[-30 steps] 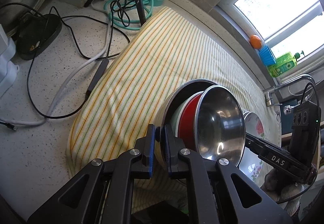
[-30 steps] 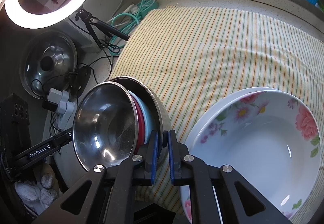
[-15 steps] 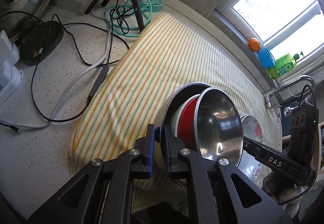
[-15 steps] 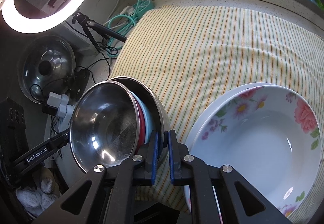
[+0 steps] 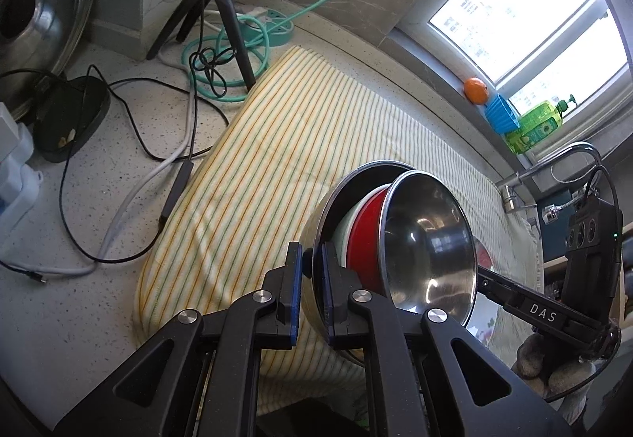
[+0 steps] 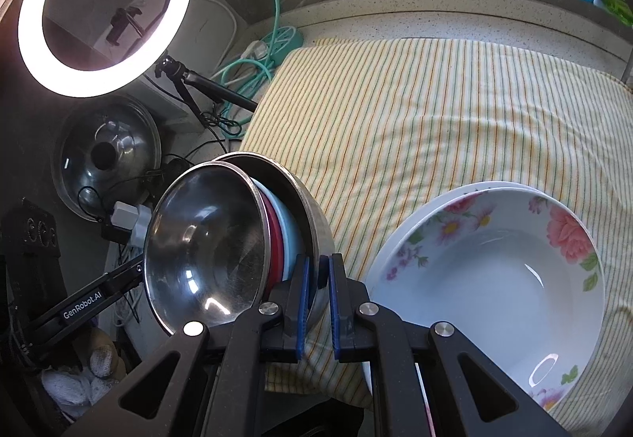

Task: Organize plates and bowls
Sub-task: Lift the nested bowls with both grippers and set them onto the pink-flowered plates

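So I've got both grippers clamped on the same nested stack of bowls, one on each side. The left gripper (image 5: 312, 263) has its blue pads pinched nearly together on the rim of the big outer steel bowl (image 5: 316, 223), and the right gripper (image 6: 318, 275) is pinched just as tight on the opposite rim of that same bowl (image 6: 304, 207). The stack sits tipped up on edge between them, openings facing sideways.

Inside the outer bowl, going from the left gripper's fingers toward the right: a pale bowl, then a red bowl (image 5: 366, 235), then a smaller steel bowl (image 5: 431, 243) on the very inside, shiny and mirror-like. From the right wrist cam the same small steel bowl (image 6: 205, 247) sits just left of the fingers, with the red one (image 6: 275, 235) and a light blue one (image 6: 290, 231) sandwiched behind it.

Just to the right of the right gripper there's a floral bowl (image 6: 494, 279) sitting in a white plate, resting on the striped cloth (image 6: 415, 112). The cloth spreads out ahead of both grippers across the speckled counter (image 5: 118, 128).

Further out past the left gripper: the ring light (image 6: 103, 6) on its tripod, tangled cables and a pot lid (image 6: 107, 156).
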Tool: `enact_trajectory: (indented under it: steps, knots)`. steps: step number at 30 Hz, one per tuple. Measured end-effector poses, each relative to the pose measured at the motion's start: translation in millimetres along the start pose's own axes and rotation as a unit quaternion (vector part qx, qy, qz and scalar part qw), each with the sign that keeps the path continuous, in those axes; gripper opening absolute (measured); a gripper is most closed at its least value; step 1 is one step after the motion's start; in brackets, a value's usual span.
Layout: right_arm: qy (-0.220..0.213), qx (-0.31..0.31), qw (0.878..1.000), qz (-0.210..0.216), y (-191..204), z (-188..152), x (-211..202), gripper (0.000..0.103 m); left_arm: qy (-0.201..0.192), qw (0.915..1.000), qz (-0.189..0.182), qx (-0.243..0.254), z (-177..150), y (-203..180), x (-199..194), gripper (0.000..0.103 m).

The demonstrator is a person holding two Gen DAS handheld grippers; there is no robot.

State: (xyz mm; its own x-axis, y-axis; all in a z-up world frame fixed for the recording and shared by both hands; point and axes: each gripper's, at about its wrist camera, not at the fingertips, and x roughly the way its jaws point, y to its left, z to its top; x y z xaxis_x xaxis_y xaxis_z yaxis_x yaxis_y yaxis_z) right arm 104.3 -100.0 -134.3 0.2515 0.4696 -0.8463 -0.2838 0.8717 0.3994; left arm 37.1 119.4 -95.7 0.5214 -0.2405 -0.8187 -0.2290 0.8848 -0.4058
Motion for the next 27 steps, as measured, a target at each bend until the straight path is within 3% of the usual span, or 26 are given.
enact_trajectory:
  steps: [12, 27]
  knots:
    - [-0.036, 0.032, 0.999, 0.0, -22.7, 1.2, -41.0, 0.009, -0.014, 0.9984, -0.026, 0.047, 12.6, -42.5, -8.2, 0.008]
    - [-0.072, 0.085, 0.993, -0.037, -74.1, -18.0, -87.8, 0.009, 0.024, 0.9921, -0.067, 0.104, 5.0, -100.8, 17.8, 0.008]
